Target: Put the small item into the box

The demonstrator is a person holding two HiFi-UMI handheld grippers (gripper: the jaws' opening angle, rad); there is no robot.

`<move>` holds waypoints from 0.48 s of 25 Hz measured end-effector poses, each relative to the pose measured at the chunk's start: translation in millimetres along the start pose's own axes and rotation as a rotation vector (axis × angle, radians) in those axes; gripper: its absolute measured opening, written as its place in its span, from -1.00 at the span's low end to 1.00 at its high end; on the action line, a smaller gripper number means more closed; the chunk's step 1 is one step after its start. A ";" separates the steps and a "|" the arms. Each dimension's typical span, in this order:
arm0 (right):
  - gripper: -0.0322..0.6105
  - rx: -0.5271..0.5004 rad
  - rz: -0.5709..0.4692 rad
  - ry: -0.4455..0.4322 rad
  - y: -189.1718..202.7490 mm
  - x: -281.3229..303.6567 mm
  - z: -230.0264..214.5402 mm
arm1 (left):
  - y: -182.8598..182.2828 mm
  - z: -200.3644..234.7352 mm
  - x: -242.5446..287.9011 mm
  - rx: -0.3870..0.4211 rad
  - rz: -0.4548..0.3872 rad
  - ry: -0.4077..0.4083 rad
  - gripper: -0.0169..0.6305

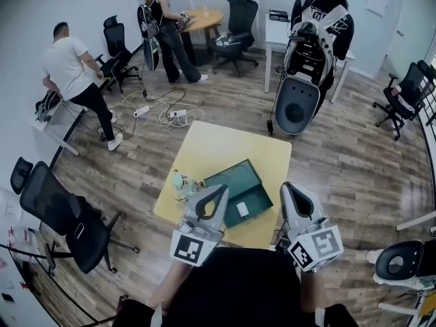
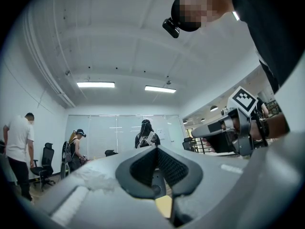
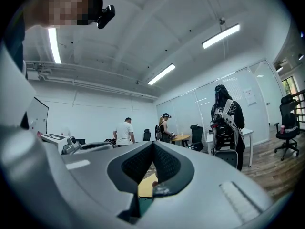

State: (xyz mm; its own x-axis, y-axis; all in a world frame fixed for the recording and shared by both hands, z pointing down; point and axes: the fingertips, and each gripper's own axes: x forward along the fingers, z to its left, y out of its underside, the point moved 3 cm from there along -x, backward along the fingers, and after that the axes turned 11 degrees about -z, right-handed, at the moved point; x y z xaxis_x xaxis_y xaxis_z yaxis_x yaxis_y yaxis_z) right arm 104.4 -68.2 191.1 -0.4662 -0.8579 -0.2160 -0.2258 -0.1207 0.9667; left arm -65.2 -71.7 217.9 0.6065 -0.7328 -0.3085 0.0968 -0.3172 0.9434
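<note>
A dark green box (image 1: 253, 197) lies open on the yellow table (image 1: 225, 145), its lid (image 1: 235, 174) folded back. A small white item (image 1: 242, 209) rests inside it. A small pale toy figure (image 1: 182, 182) stands on the table just left of the box. My left gripper (image 1: 221, 189) hovers shut over the box's near left side, holding nothing. My right gripper (image 1: 287, 187) is raised at the table's near right edge, shut and empty. Both gripper views tilt up at the room: left gripper (image 2: 156, 149), right gripper (image 3: 152, 144), with only a sliver of table below the jaws.
A black office chair (image 1: 65, 216) stands left of the table, another chair (image 1: 402, 261) at the right. Cables and a power strip (image 1: 160, 114) lie on the wooden floor behind. Three people (image 1: 71, 73) stand at the far side of the room.
</note>
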 end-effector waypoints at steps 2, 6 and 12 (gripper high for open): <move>-0.89 0.004 -0.001 -0.009 2.4 -4.5 -6.4 | 2.2 -8.5 3.6 0.008 -0.002 0.002 -0.94; -0.89 -0.004 0.003 -0.025 4.0 -7.0 -10.1 | 4.0 -15.7 6.6 0.014 0.006 0.000 -0.94; -0.89 -0.004 0.008 -0.048 11.2 -2.7 -3.0 | 8.5 -11.8 -2.0 0.009 0.026 -0.018 -0.94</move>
State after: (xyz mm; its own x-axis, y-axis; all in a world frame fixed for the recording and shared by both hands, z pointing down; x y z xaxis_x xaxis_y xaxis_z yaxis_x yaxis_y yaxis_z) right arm 105.7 -68.7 202.9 -0.5086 -0.8337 -0.2150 -0.2184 -0.1166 0.9689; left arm -56.2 -65.9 228.0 0.5946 -0.7514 -0.2860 0.0740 -0.3031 0.9501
